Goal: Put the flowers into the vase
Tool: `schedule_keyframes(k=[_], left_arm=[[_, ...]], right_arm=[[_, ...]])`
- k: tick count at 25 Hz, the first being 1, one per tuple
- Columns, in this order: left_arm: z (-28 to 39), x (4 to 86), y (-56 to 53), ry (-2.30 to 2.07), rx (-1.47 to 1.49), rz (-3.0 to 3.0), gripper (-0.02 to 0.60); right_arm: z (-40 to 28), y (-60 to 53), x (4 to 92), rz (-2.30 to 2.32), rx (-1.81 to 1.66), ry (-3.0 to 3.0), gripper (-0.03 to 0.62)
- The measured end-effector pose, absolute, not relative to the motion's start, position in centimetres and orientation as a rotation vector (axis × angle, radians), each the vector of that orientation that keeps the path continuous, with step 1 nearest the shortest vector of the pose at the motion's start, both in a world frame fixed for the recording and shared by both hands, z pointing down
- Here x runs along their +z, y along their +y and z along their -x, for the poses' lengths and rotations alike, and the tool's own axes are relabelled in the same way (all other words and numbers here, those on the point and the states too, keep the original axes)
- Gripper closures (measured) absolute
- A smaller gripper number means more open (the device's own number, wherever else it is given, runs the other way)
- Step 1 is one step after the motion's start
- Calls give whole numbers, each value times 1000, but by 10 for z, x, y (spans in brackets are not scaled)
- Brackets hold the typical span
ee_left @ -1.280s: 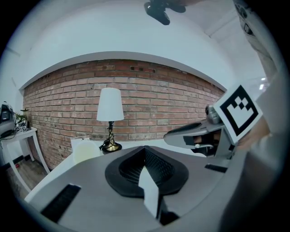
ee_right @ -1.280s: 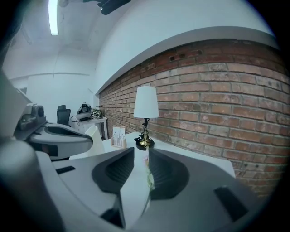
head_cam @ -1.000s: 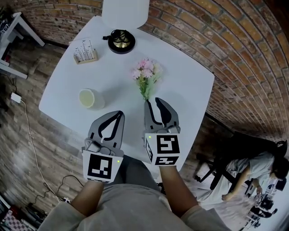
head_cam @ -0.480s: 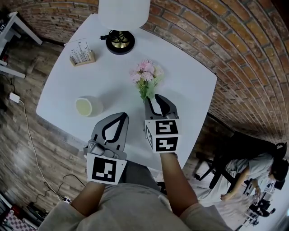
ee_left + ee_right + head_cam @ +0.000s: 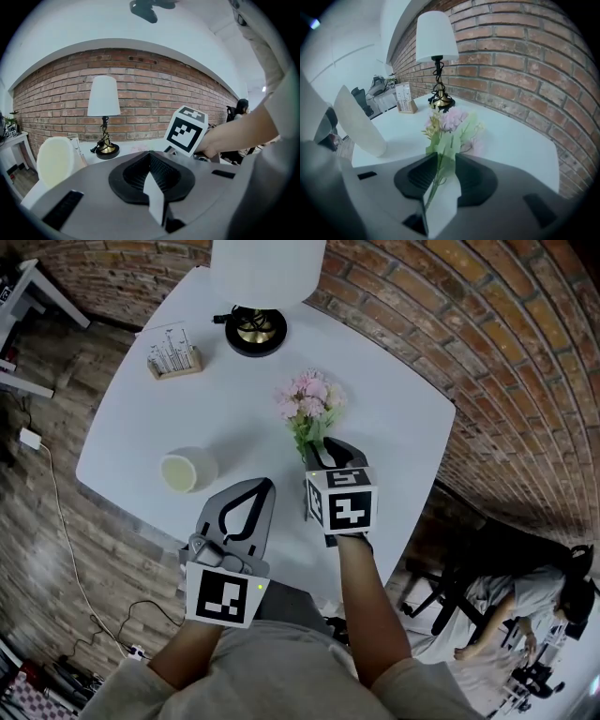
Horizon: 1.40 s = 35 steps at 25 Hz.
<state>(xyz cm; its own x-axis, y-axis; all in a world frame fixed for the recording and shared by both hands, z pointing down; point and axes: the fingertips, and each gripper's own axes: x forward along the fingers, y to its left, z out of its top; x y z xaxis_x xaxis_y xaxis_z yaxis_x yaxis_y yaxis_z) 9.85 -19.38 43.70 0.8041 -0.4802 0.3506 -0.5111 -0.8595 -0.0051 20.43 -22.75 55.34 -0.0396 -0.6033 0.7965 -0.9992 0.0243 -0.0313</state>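
On table: vase upright, well apart from flowers.
Right gripper: jaws pinched narrowly on the stems.
Left gripper: jaws together, empty.
Advice: bring stems above vase mouth, lower straight, then release.

No legible text or labels

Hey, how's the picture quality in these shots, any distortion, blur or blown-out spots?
Head view: strong fisheye curves the table edges and the brick wall, and the vase casts only a soft shadow. Left gripper view: black round vignette, with the brick wall bowed into an arch. Right gripper view: the flowers are slightly soft close to the lens, and the lampshade is nearly blown out.
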Motion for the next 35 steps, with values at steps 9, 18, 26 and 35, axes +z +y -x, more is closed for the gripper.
schedule_keyframes(k=[9,18,26,35], left_arm=[[-99,436,-191,-790,499,-2896,578],[-97,429,-187,-797,471,-2900,578],[-97,425,-180,-786,469,-2904,578],[-87,420,-174,-816,459,-2903,578]], right_arm=[[-198,-236,586,-1445,976,-1605,473],[-194,-236,605,-1320,1244,-1591,474],[-189,-238,604,-1330,1221,-1605,533],[-184,-238,594,-1382,1283,-1680,560]])
